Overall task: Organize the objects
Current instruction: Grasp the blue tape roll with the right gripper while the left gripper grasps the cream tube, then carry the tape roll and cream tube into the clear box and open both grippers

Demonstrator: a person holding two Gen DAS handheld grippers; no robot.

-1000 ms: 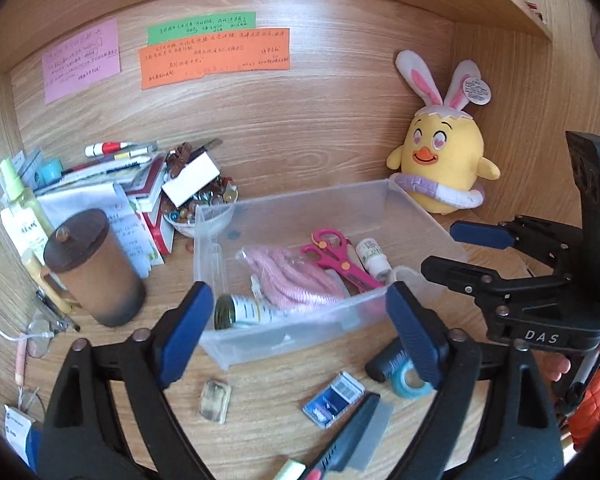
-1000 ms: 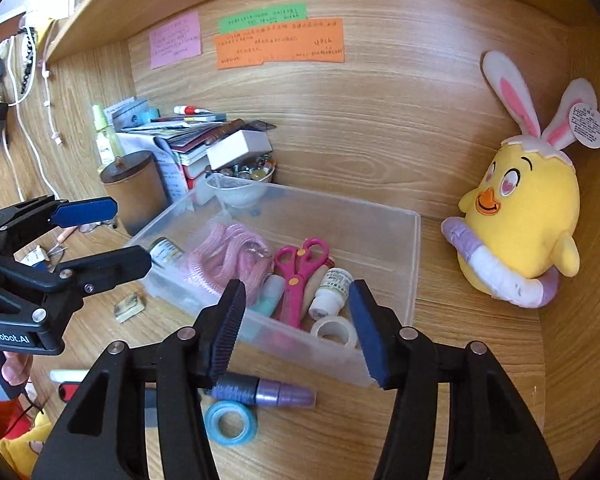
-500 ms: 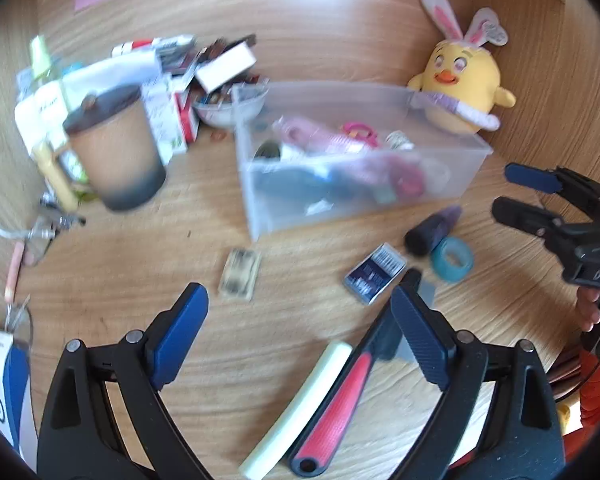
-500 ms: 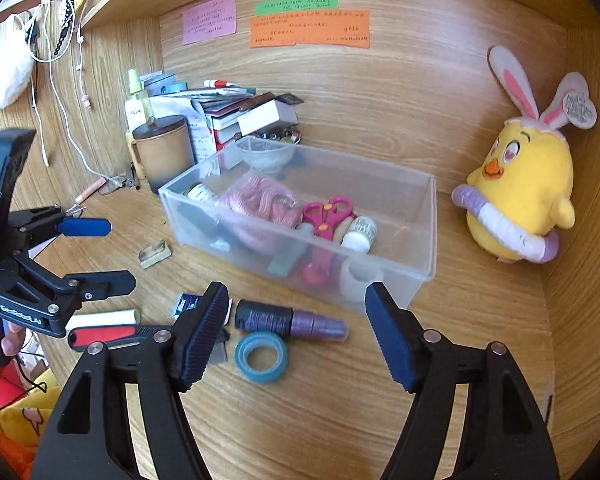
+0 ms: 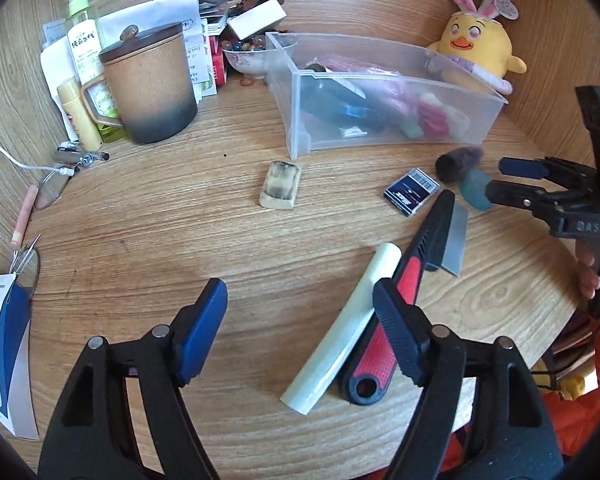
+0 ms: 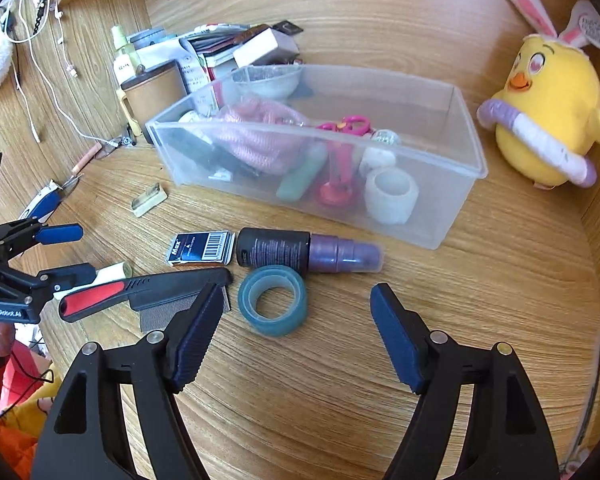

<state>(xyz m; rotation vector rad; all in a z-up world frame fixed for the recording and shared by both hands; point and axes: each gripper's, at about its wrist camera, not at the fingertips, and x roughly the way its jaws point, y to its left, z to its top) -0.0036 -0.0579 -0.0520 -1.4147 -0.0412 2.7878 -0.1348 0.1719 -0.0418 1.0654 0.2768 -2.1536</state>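
A clear plastic bin (image 6: 466,136) (image 5: 300,136) holds pink cord, pink scissors (image 6: 340,148), a tape roll and small bottles. On the desk in front of it lie a teal tape roll (image 6: 272,300), a black and purple spray bottle (image 6: 304,252), a blue staple box (image 6: 200,248) (image 5: 411,191), a red and black comb (image 5: 404,292) (image 6: 140,290), a white tube (image 5: 344,336) and a small stamp block (image 5: 281,185). My left gripper (image 5: 300,312) is open and empty above the desk, beside the white tube. My right gripper (image 6: 296,320) is open and empty just short of the teal tape.
A brown lidded mug (image 5: 148,84), a spray bottle (image 5: 82,32), papers and a bead bowl (image 5: 246,54) stand at the back left. A yellow plush chick (image 6: 548,108) sits at the right wall. Glasses (image 5: 52,188) and a cable lie at the left.
Both grippers have pulled back and tilted down from the bin toward the loose items on the desk. Both jaws stay open.
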